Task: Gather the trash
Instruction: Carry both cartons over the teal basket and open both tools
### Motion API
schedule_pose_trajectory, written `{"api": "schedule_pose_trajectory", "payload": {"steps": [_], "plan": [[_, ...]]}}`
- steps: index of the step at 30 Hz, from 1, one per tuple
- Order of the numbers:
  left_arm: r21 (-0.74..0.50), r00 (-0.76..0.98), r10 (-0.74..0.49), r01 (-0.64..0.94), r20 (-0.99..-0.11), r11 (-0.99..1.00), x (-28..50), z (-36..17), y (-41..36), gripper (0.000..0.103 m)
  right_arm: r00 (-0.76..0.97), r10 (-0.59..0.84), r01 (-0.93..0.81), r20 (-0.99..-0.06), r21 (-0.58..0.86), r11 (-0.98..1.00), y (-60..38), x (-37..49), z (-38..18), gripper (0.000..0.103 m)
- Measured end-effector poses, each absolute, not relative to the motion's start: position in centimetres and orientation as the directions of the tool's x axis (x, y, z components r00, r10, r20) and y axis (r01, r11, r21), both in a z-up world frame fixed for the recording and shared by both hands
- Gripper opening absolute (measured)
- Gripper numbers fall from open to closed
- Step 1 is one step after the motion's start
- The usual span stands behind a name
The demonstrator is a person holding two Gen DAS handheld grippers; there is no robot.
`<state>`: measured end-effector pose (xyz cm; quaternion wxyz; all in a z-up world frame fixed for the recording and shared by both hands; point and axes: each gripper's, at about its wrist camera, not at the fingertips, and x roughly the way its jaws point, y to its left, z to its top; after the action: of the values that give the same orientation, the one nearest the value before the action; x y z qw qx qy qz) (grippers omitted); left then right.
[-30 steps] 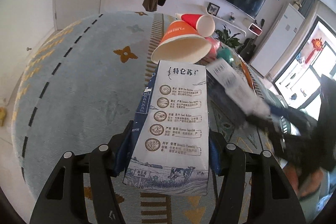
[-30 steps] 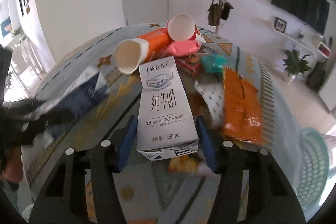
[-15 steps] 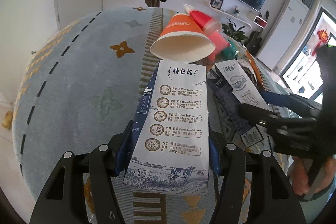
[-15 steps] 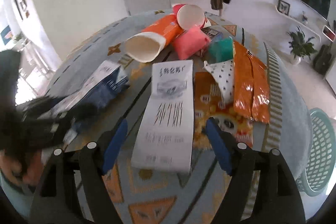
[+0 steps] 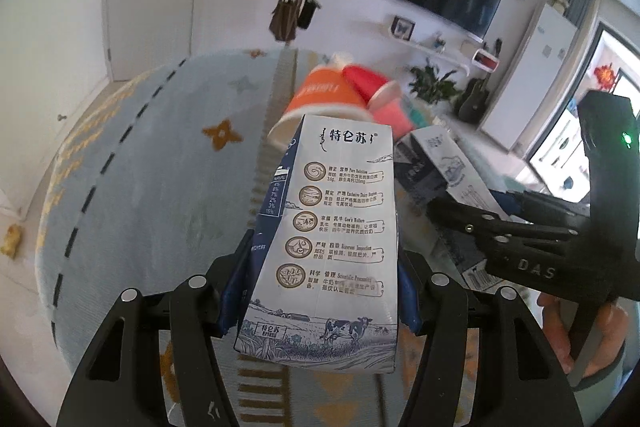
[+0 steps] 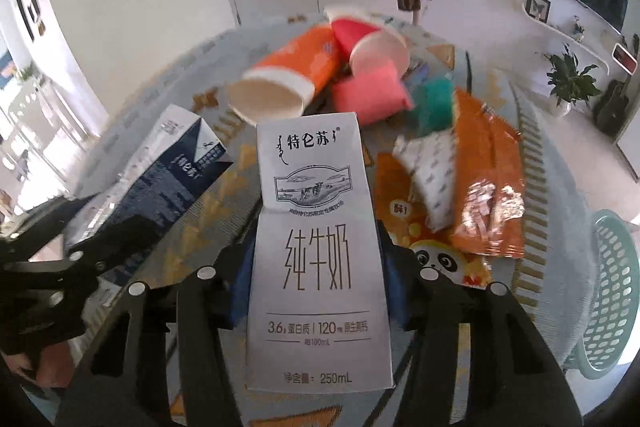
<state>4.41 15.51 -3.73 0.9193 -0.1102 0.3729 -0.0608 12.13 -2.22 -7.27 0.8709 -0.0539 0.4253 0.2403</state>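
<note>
My left gripper (image 5: 320,279) is shut on a white and navy milk carton (image 5: 332,239) and holds it over the patterned table. My right gripper (image 6: 316,267) is shut on a second white milk carton (image 6: 316,251), also held above the table. Each gripper shows in the other's view with its carton: the right one (image 5: 444,163) and the left one (image 6: 160,183). Beyond lie an orange paper cup (image 6: 288,75), a red cup (image 6: 360,35), a pink packet (image 6: 372,95), a teal packet (image 6: 436,103) and orange snack wrappers (image 6: 484,183).
A teal plastic basket (image 6: 608,299) stands on the floor beside the table's right edge. The table carries a blue patterned cloth (image 5: 140,167). A coat stand with bags (image 5: 296,11), a door and a wall TV are behind.
Both grippers have lifted and tilted, each still holding its carton. The right gripper drew closer to the left one. The cups beyond appear shifted and blurred.
</note>
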Motion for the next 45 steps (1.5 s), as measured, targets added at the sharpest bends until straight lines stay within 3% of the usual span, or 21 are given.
{"api": "schedule_pose_trajectory", "payload": {"steps": [9, 19, 30, 40, 42, 45], "plan": [[-0.239, 0.768, -0.267, 0.152, -0.582, 0.959, 7.1, 1.7, 9.8, 0.058, 0.691, 0.348, -0.354, -0.633, 0.124, 0.927, -9.5, 10.7, -0.8, 0.050], [-0.226, 0.714, -0.437, 0.377, -0.547, 0.898, 12.4, 4.3, -3.8, 0.058, 0.820, 0.147, -0.100, -0.553, 0.115, 0.988, -21.9, 10.8, 2.6, 0.050], [-0.309, 0.513, -0.576, 0.514, -0.637, 0.800, 18.4, -3.3, -18.2, 0.058, 0.759, -0.034, 0.215, -0.650, 0.202, 0.955, -36.3, 11.6, -4.1, 0.050], [-0.283, 0.450, -0.540, 0.519, -0.712, 0.806, 20.3, -9.1, -24.0, 0.059, 0.610, -0.096, 0.376, -0.787, 0.181, 0.909, -41.9, 13.8, -13.1, 0.050], [-0.271, 0.450, -0.531, 0.521, -0.718, 0.809, 20.7, -9.6, -24.8, 0.060, 0.596, -0.102, 0.395, -0.797, 0.180, 0.901, -42.7, 14.1, -14.0, 0.051], [-0.265, 0.470, -0.523, 0.509, -0.711, 0.819, 20.8, -9.7, -24.3, 0.073, 0.576, -0.133, 0.430, -0.806, 0.161, 0.889, -43.6, 14.4, -14.9, 0.054]]}}
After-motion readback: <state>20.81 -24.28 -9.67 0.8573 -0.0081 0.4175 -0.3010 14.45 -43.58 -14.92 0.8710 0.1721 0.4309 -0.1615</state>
